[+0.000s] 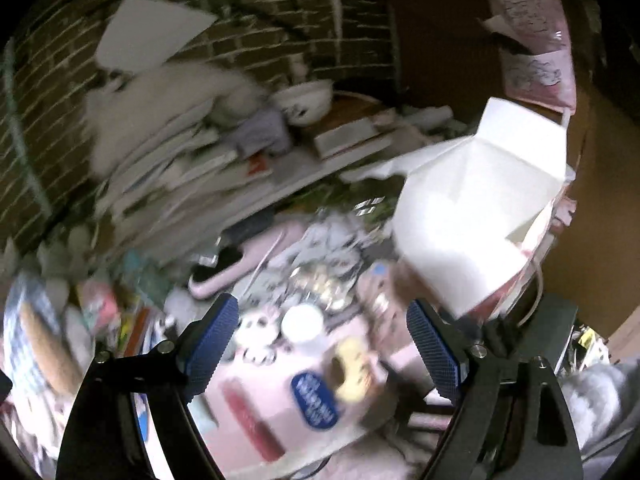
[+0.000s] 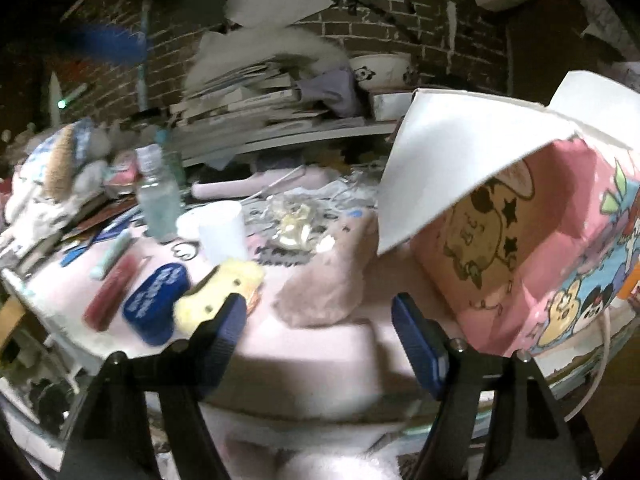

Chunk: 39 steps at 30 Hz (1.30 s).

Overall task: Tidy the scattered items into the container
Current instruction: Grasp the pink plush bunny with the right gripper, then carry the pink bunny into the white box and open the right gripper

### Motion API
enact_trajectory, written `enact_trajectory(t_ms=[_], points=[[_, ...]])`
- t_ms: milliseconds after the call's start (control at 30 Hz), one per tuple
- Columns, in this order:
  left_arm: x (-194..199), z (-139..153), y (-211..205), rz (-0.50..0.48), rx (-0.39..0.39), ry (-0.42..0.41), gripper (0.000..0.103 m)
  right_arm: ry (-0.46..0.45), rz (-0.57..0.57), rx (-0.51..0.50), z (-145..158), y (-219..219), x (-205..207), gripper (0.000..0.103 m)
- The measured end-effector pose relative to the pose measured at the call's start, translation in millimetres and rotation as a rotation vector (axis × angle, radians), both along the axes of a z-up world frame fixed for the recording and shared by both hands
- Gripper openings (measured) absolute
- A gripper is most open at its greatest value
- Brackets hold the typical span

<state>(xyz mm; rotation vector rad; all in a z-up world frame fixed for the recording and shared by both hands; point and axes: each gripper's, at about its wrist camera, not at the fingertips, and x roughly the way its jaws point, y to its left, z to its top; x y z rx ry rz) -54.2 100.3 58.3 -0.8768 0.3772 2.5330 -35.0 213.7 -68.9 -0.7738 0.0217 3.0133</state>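
A pink cartoon-printed box [image 2: 532, 264] with white open flaps stands at the right; it also shows in the left wrist view [image 1: 476, 216]. Scattered on the pink cloth are a blue oval case [image 2: 154, 304], a yellow sponge-like item [image 2: 216, 292], a red bar [image 2: 110, 298], a white cup [image 2: 222, 232], a clear bottle [image 2: 158, 196] and a pink fuzzy item [image 2: 326, 280]. My right gripper [image 2: 318, 320] is open and empty, just in front of the fuzzy item. My left gripper [image 1: 320, 340] is open and empty above the blue case [image 1: 316, 400] and yellow item [image 1: 354, 368].
A stack of books and papers [image 2: 256, 104] and a white bowl [image 2: 380, 68] sit at the back against a brick wall. A pink hairbrush [image 2: 256, 186] lies mid-table. Plush toys and clutter [image 2: 60, 168] crowd the left. Both views are motion-blurred.
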Motion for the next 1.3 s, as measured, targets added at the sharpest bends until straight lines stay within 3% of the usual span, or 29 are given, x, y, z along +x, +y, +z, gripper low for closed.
enact_trajectory(t_ms=[300, 433, 733, 1100, 1300], points=[[4.6, -25.2, -32.0, 0.058, 0.069, -0.03, 0.084, -0.006, -0.067, -0.007, -6.0, 1.9, -28.3, 0.072], [4.3, -30.0, -40.6, 0.066, 0.113, -0.052, 0.084, -0.053, -0.064, -0.03, -14.4, 6.2, -39.3, 0.051], [2.2, -35.5, -54.0, 0.098, 0.166, -0.083, 0.084, -0.038, -0.051, -0.002, -16.4, 3.4, -38.3, 0.032], [6.7, -34.9, -68.3, 0.121, 0.192, -0.084, 0.084, 0.086, -0.044, 0.084, 4.5, -16.7, -19.8, 0.026], [8.9, -33.8, -76.3, 0.144, 0.199, -0.076, 0.084, 0.16, 0.023, 0.078, 24.1, -28.9, -6.3, 0.026]])
